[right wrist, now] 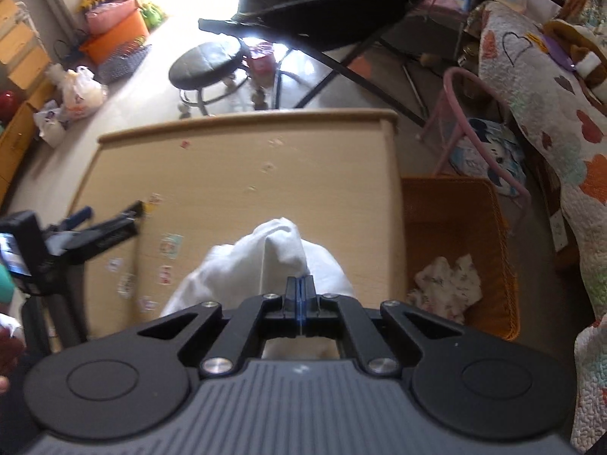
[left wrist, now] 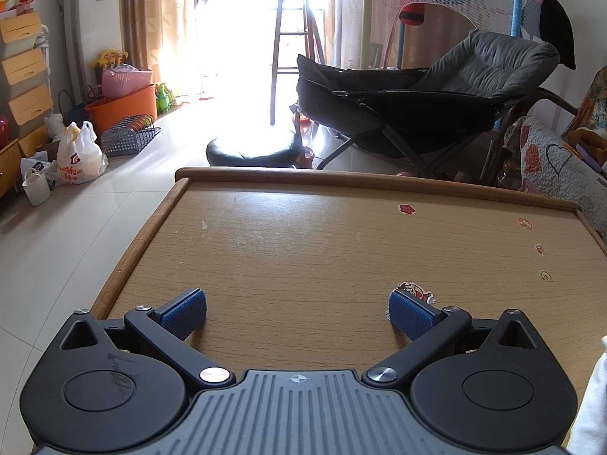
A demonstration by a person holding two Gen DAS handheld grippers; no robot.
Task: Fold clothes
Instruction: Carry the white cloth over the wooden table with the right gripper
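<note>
Soft white cloth [right wrist: 280, 254] bunched in right tool [right wrist: 300, 284].

text: partly legible orange lettering "oohao" | on: white plastic bag [left wrist: 77, 157]

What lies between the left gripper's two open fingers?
Only bare wooden table between the left gripper pads, in the left wrist view; a cartoon sticker peeks behind one.
</note>
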